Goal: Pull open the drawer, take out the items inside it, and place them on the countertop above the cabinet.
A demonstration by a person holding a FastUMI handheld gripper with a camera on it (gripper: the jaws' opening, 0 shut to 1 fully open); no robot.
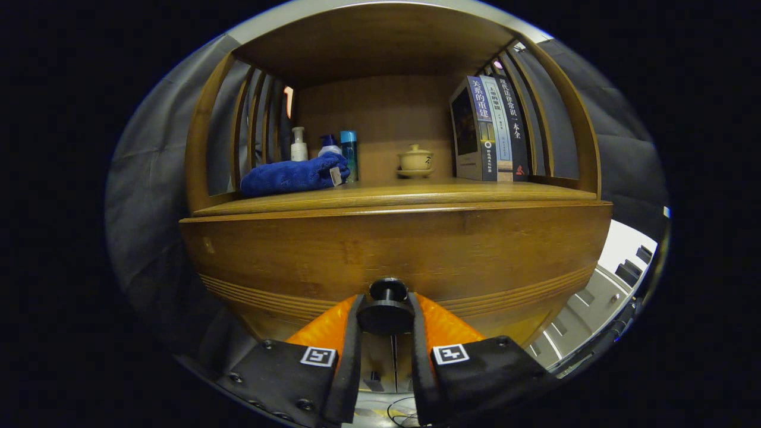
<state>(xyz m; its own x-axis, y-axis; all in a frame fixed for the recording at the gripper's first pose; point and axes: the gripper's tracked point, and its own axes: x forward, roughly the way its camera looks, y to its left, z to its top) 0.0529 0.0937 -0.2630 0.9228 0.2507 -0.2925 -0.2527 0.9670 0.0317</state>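
Observation:
The wooden drawer front (392,249) stretches wide just ahead of me, under the cabinet's countertop (392,193). Its round dark knob (386,309) sits between my two fingers, and both press on its sides, so my gripper (386,312) is shut on the knob. The drawer's inside is hidden behind its front. On the countertop lie a folded blue towel (294,175) at the left, bottles behind it, a small lidded cup on a saucer (415,161) in the middle, and upright books (490,128) at the right.
A white pump bottle (298,144) and a blue-capped bottle (349,151) stand behind the towel. Slatted wooden sides (255,119) and a top board enclose the countertop niche. Bare countertop lies between the towel and the cup.

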